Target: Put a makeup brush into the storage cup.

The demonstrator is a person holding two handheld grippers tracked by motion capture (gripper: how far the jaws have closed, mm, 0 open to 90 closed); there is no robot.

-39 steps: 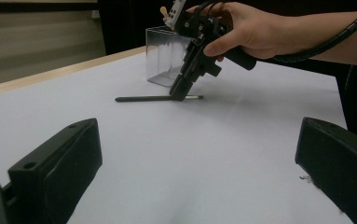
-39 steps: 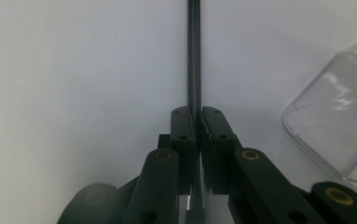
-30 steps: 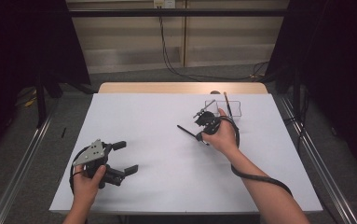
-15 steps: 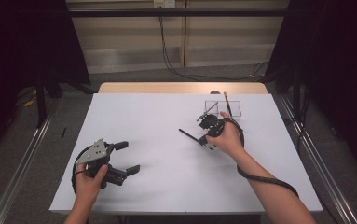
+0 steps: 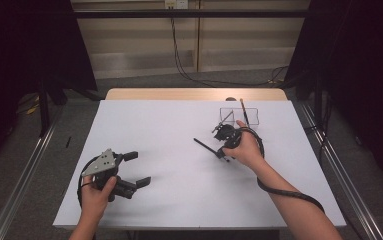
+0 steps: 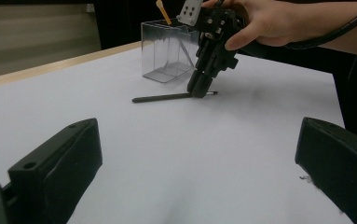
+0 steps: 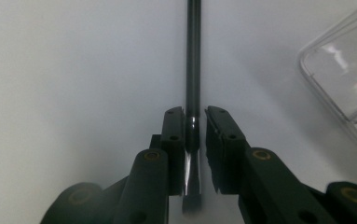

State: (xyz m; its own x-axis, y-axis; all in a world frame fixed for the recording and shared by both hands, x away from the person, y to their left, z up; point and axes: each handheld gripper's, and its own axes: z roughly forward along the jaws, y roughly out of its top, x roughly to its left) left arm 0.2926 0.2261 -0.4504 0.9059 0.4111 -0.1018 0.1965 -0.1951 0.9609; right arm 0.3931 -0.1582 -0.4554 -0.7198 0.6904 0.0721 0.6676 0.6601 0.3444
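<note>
A thin black stick (image 5: 204, 146) lies on the white table (image 5: 169, 120), right of the middle. My right gripper (image 5: 222, 151) points down over its near end. In the right gripper view the stick (image 7: 193, 56) runs between the jaws of this gripper (image 7: 195, 112); the jaws have just been opening. The left pad touches the stick and a slim gap shows at the right pad. From the left gripper view the stick (image 6: 162, 98) rests flat under the right gripper (image 6: 199, 88). My left gripper (image 5: 139, 169) (image 6: 195, 177) stands open and empty at the near left.
A clear plastic box (image 5: 239, 117) (image 6: 167, 51) (image 7: 344, 84) stands just beyond the right gripper, with a brown-tipped stick (image 5: 242, 109) leaning in it. The table's wooden far edge (image 5: 194, 94) and metal rails (image 5: 19, 175) on both sides bound the work area.
The right hand has shifted slightly toward the near side with the stick. The left hand and gripper have not moved.
</note>
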